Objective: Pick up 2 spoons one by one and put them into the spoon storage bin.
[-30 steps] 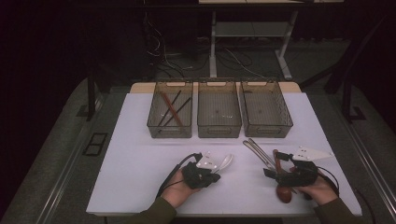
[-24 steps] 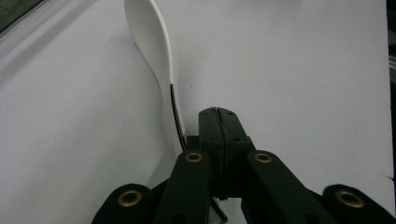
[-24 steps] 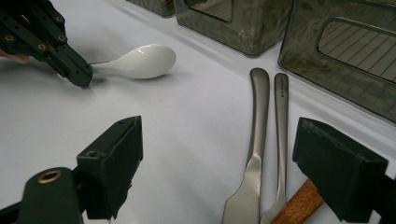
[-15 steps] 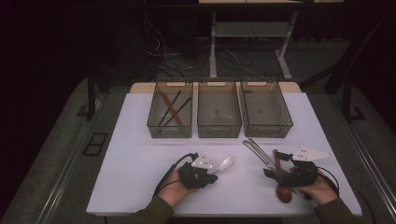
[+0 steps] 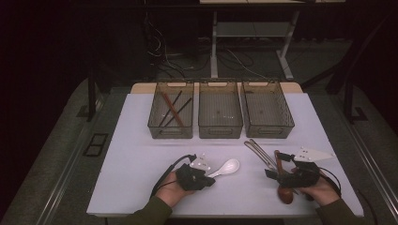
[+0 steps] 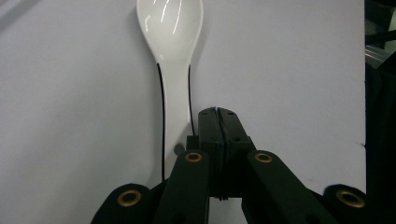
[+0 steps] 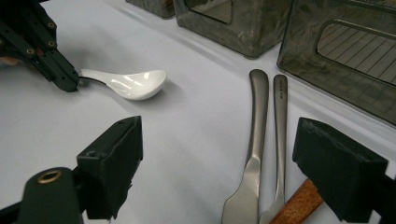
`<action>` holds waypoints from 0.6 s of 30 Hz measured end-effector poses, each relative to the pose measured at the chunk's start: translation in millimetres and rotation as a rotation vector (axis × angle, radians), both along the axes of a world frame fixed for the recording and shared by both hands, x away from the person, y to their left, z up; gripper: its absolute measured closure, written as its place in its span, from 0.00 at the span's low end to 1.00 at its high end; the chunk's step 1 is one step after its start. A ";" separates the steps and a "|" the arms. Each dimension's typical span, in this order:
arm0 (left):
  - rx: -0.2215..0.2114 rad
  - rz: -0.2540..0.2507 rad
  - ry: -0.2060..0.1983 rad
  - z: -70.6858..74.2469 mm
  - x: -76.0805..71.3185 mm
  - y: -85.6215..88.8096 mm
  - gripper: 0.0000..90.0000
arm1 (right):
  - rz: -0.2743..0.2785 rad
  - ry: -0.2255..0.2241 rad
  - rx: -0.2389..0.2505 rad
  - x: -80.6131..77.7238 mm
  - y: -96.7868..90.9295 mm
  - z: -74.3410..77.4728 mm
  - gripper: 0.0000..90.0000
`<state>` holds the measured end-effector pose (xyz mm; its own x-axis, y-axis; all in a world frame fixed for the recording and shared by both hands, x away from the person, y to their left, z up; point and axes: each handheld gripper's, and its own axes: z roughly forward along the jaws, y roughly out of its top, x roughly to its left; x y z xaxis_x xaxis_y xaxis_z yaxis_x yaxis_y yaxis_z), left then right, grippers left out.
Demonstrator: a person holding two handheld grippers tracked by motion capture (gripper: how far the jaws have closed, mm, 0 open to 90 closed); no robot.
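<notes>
On the worktop, far-left bin already holds chopsticks; the middle bin and right bin look empty, so I judge sorting barely begun. My left hand-held gripper is fully closed beside the handle of the glossy white ceramic spoon, gripping nothing. My right hand-held gripper stands wide open, empty, over smooth brushed-steel cutlery handles and a wooden handle.

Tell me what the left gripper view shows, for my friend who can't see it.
A shiny white spoon lies on a white table, handle toward the camera. The left gripper, jaws shut, sits just beside the handle; whether it touches is unclear.
</notes>
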<state>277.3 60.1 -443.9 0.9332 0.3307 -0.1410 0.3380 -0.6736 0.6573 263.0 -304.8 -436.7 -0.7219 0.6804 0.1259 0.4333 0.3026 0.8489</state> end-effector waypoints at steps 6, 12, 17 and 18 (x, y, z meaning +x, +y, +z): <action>0.030 0.030 -0.020 2.1 5.2 11.4 0.99 | 0.000 0.000 0.001 0.0 0.0 0.0 0.18; -0.023 0.039 -0.011 6.4 7.3 14.5 0.97 | 0.004 0.000 -0.001 0.3 0.3 -0.2 0.18; -0.078 0.050 -0.010 11.8 13.5 12.7 0.92 | 0.004 0.001 -0.003 0.2 0.9 -0.5 0.18; -0.090 0.055 -0.009 12.9 14.7 12.2 0.90 | 0.003 0.001 -0.003 0.0 1.1 -0.5 0.18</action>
